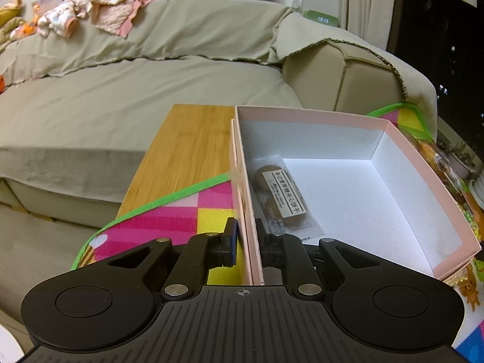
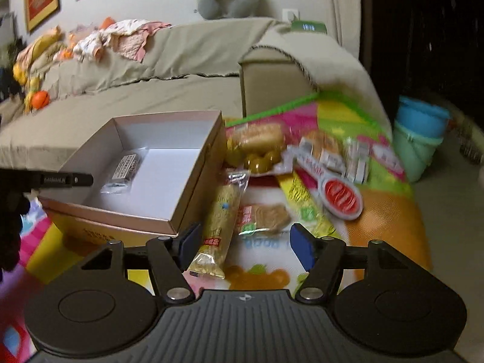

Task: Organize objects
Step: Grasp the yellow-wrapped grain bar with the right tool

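One biscuit packet (image 1: 279,196) already lies in the pink box (image 1: 423,187) on the desk (image 1: 187,145), and the left hand-held gripper (image 1: 249,242) is clenched on the box's near wall, steadying it. The right hand-held gripper (image 2: 245,246) is released, jaws spread over the long noodle packet (image 2: 219,220) beside the box. To grasp well, I'd centre both pads across the packet's middle before closing, keeping clear of the neighbouring biscuit pack (image 2: 264,216).

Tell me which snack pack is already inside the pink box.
The clear biscuit pack with the white label, lying flat on the pink box floor near its left wall. The other snack packs lie outside on the colourful mat.
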